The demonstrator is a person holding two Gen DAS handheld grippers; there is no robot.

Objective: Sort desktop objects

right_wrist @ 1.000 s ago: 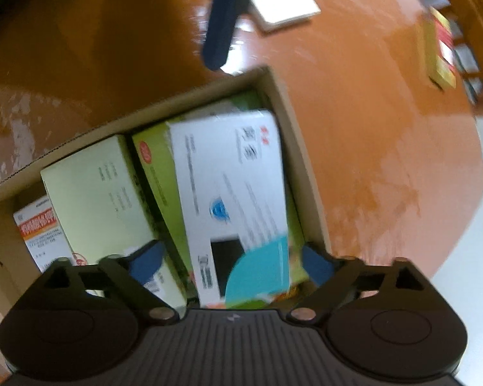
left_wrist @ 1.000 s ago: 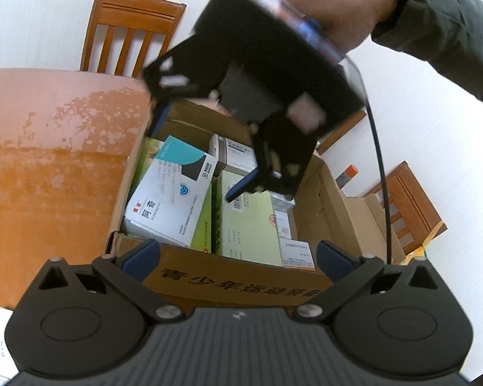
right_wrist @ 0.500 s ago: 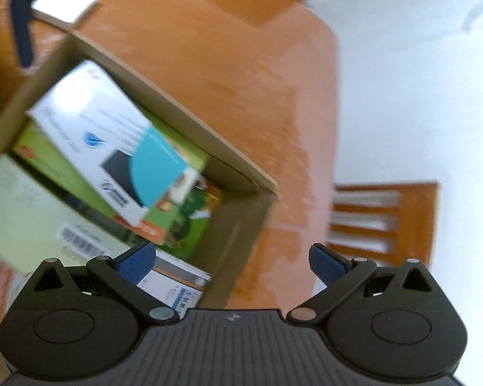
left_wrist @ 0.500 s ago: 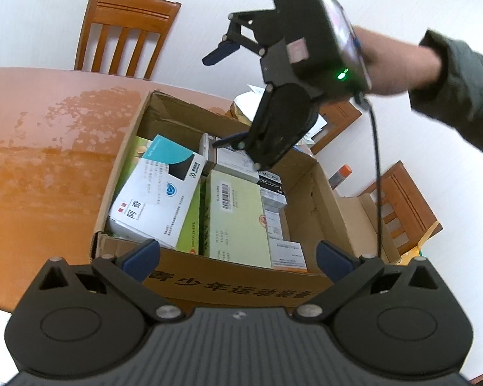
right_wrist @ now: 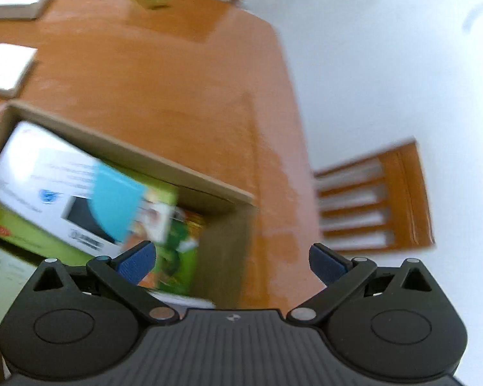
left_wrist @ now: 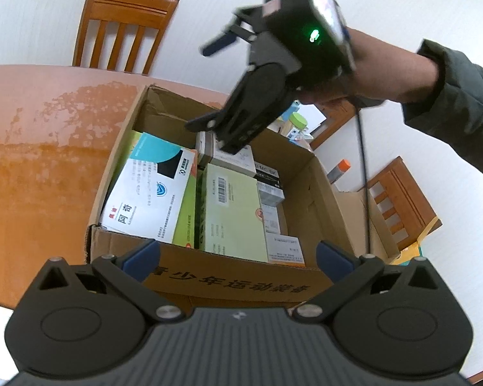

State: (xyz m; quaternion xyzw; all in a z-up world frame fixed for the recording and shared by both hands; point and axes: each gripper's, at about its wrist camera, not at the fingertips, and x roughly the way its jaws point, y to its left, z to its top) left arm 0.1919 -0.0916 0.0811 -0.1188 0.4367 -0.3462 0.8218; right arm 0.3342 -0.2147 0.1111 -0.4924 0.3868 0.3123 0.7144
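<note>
Matt cardboard box, glossy wooden table

place: home dining room | wooden table | wooden chairs

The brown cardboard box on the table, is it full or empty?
Mostly full. The brown cardboard box holds flat-lying packages across most of its floor, including a white and teal carton and a pale green carton.

We see a glossy orange-brown wooden table catching pale reflections of daylight. Beyond its far edge, at eleven o'clock, a slatted wooden chair stands against a plain white wall. At three o'clock a second wooden chair sits over a white floor.
</note>
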